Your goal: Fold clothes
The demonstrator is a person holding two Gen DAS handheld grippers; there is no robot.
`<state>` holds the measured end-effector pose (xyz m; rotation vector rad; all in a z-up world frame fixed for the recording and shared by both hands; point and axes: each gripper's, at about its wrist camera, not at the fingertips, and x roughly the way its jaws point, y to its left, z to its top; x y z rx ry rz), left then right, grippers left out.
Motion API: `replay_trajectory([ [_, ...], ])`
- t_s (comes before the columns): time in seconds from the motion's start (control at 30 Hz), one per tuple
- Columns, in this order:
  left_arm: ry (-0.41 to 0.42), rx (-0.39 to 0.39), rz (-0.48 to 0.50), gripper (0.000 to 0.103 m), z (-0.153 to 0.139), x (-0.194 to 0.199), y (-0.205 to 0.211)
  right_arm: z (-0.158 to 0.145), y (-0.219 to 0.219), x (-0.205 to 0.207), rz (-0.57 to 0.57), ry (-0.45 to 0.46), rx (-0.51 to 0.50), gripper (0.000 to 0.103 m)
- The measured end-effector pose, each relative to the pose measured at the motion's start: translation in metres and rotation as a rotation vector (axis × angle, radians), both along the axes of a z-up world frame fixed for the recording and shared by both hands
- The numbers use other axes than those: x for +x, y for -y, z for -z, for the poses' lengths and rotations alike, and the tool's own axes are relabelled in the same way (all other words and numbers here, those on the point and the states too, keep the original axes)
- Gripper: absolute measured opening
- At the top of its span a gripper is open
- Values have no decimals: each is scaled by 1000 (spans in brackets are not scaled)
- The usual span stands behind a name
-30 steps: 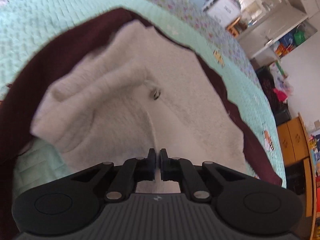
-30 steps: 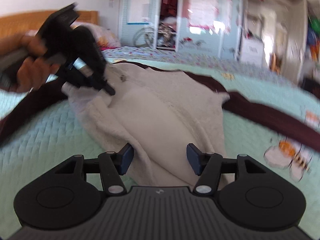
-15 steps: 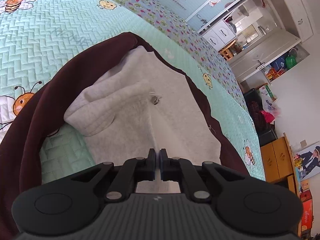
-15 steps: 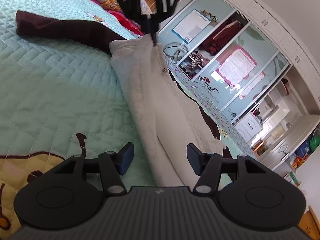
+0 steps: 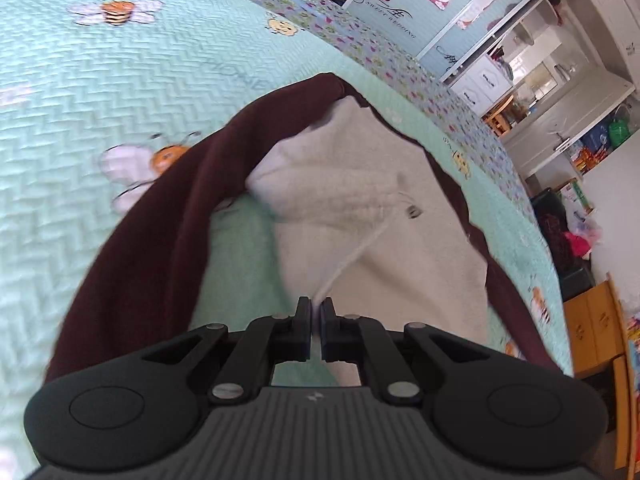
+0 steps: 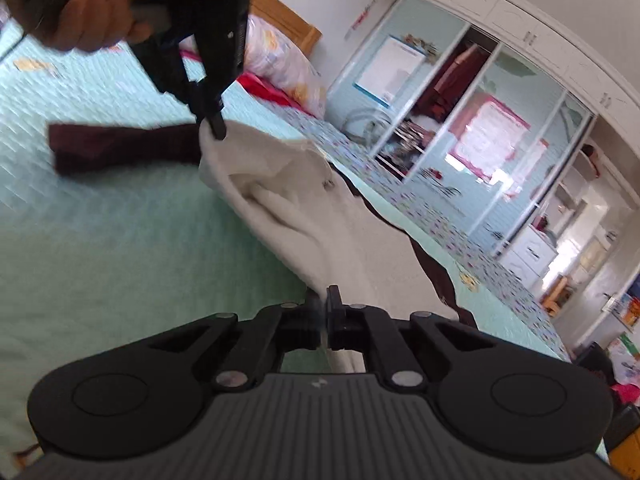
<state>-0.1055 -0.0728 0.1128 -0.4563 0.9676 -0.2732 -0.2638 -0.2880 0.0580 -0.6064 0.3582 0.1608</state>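
Observation:
A jacket with a cream fleece lining and dark maroon outer cloth lies on a mint quilted bed. My left gripper is shut on the cream edge near a small metal snap. In the right wrist view the cream fleece stretches between both grippers. My right gripper is shut on its near edge. The left gripper, held by a hand, pinches the far corner. A maroon sleeve lies flat behind it.
Bee and flower prints dot the quilt. A pillow and wooden headboard lie beyond the jacket. A mirrored wardrobe lines the far wall, with white drawers and an orange cabinet beside the bed.
My right gripper was open around the cream edge and has shut on it. The left gripper stays shut on the fleece and has pulled it back, baring more quilt.

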Motion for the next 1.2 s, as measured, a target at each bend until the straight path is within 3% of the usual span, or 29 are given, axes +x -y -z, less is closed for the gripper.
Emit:
replay_trajectory([
  [0.1, -30, 31, -8, 3, 15, -23, -10, 2, -3, -18, -86, -44, -49, 5],
  [0.27, -75, 47, -12, 3, 44, -44, -23, 47, -12, -35, -149, -136, -187, 4],
  [0.33, -89, 57, -11, 8, 55, -53, -27, 53, -14, -40, -137, -139, -204, 4],
  [0.37, -42, 99, 14, 14, 51, -52, -19, 54, -15, -43, -126, -122, -213, 4],
  [0.43, 52, 182, 66, 33, 43, -50, -5, 55, -17, -46, -104, -74, -241, 14],
  [0.47, 99, 223, 92, 44, 39, -50, 3, 55, -18, -47, -97, -44, -254, 29],
  [0.5, 144, 265, 116, 49, 36, -49, 10, 55, -19, -47, -92, -20, -263, 44],
  [0.57, 180, 355, 127, 61, 42, -41, 15, 56, -18, -44, -83, 13, -278, 59],
  [0.6, 199, 401, 132, 67, 45, -37, 18, 56, -16, -38, -84, 13, -281, 62],
  [0.7, 250, 532, 148, 68, 54, -25, 25, 55, -13, -21, -86, 10, -285, 62],
  [0.87, 238, 525, 177, 71, 70, 8, 26, 55, -13, 12, -71, 1, -284, 62],
  [0.93, 262, 532, 218, 70, 71, 17, 32, 56, -13, 24, -65, -20, -260, 61],
  [1.03, 312, 557, 298, 50, 66, 20, 44, 54, -11, 36, -62, -34, -231, 54],
  [1.07, 315, 570, 320, 34, 66, 22, 45, 53, -11, 38, -65, -42, -227, 43],
  [1.1, 319, 586, 342, 17, 66, 24, 46, 52, -10, 41, -67, -50, -223, 23],
  [1.17, 363, 645, 358, 9, 65, 20, 44, 49, -8, 47, -71, -77, -207, 8],
  [1.2, 390, 663, 354, 9, 63, 16, 43, 47, -8, 47, -73, -81, -204, 8],
])
